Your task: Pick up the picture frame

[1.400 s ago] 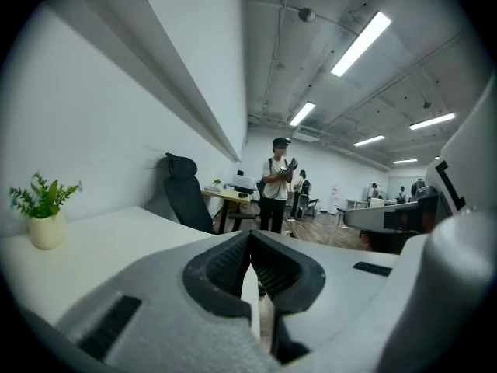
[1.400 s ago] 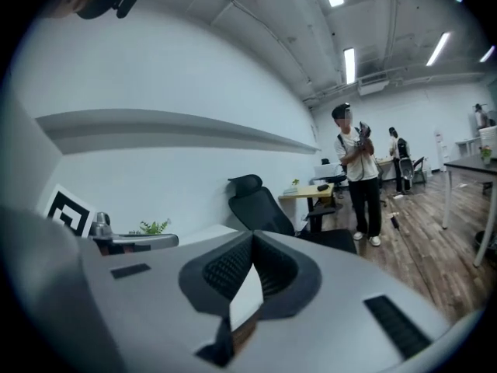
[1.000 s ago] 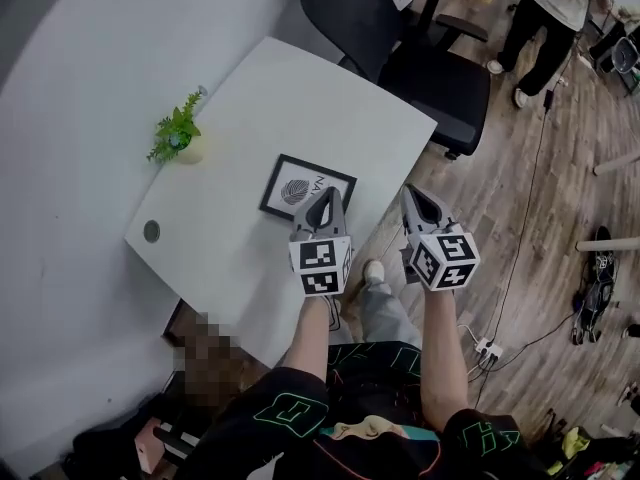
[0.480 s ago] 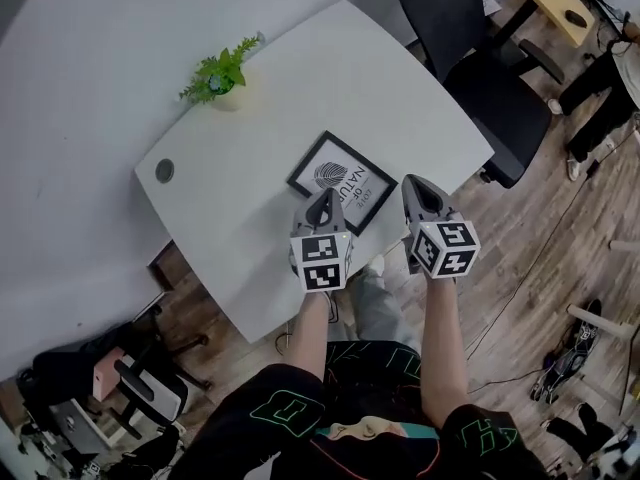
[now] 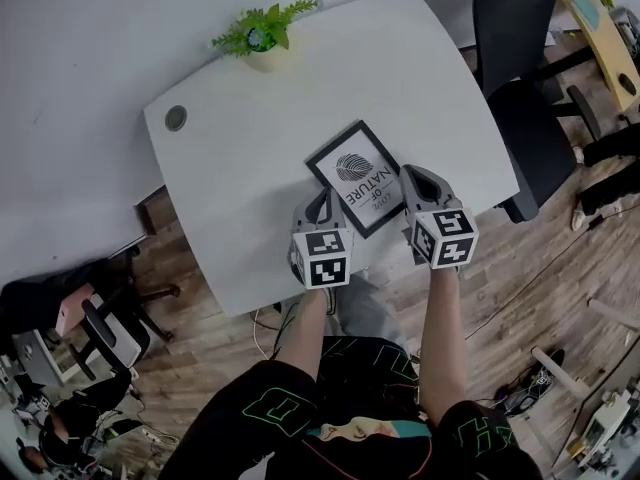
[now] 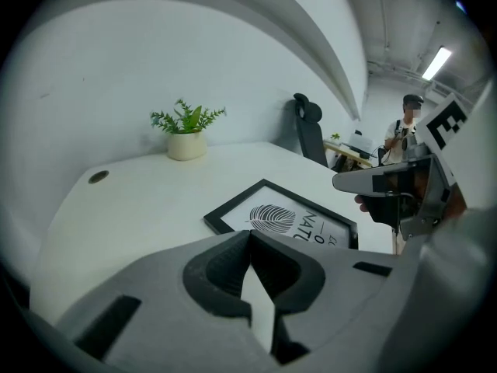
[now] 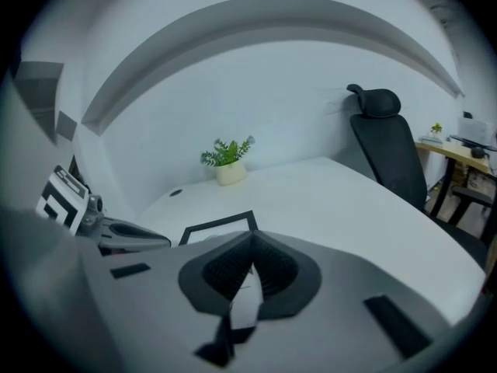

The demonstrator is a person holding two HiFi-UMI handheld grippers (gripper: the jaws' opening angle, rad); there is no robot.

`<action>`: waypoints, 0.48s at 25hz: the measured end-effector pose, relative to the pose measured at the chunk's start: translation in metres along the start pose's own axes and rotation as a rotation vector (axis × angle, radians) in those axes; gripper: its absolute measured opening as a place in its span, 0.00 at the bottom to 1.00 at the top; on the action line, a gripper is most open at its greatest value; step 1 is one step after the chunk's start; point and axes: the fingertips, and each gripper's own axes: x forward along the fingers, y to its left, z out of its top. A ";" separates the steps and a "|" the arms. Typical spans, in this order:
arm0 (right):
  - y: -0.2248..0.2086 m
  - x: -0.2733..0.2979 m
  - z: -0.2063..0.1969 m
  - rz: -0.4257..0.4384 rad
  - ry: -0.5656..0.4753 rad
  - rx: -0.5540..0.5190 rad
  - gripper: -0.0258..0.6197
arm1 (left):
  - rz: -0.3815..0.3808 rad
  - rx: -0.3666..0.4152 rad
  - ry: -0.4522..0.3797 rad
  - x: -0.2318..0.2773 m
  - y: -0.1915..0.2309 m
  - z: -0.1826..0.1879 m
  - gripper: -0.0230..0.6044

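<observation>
The black picture frame point(image 5: 362, 176) with a leaf print lies flat on the white table point(image 5: 240, 178), turned at an angle. The frame point(image 6: 287, 217) shows just beyond the left jaws, and only its far corner point(image 7: 220, 225) shows over the right jaws. My left gripper point(image 5: 322, 193) is shut and empty, with its tip at the frame's near left edge. My right gripper point(image 5: 412, 174) is also shut and empty, at the frame's near right edge. Whether either tip touches the frame I cannot tell. Each gripper point(image 6: 250, 233) point(image 7: 250, 236) shows its two jaws meeting.
A small potted plant point(image 5: 262, 38) stands at the table's far edge, and a cable hole point(image 5: 176, 118) is at the far left. A black office chair point(image 5: 520, 78) stands to the right of the table. A person point(image 6: 404, 127) stands far off in the room.
Both grippers have moved forward and down from over the table's near edge to either side of the frame. They stayed shut.
</observation>
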 end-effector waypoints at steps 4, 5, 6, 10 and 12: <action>0.002 0.023 -0.006 0.057 0.080 -0.090 0.09 | 0.027 -0.086 0.029 0.004 0.007 -0.010 0.12; 0.002 0.027 -0.008 0.069 0.099 -0.113 0.10 | 0.035 -0.111 0.034 0.005 0.009 -0.011 0.14; 0.002 0.031 -0.009 0.080 0.115 -0.136 0.12 | 0.042 -0.134 0.039 0.005 0.010 -0.012 0.14; -0.001 0.043 -0.013 0.115 0.170 -0.193 0.18 | 0.067 -0.206 0.051 0.008 0.010 -0.017 0.20; -0.002 0.048 -0.017 0.135 0.204 -0.205 0.20 | 0.074 -0.232 0.055 0.008 0.010 -0.017 0.20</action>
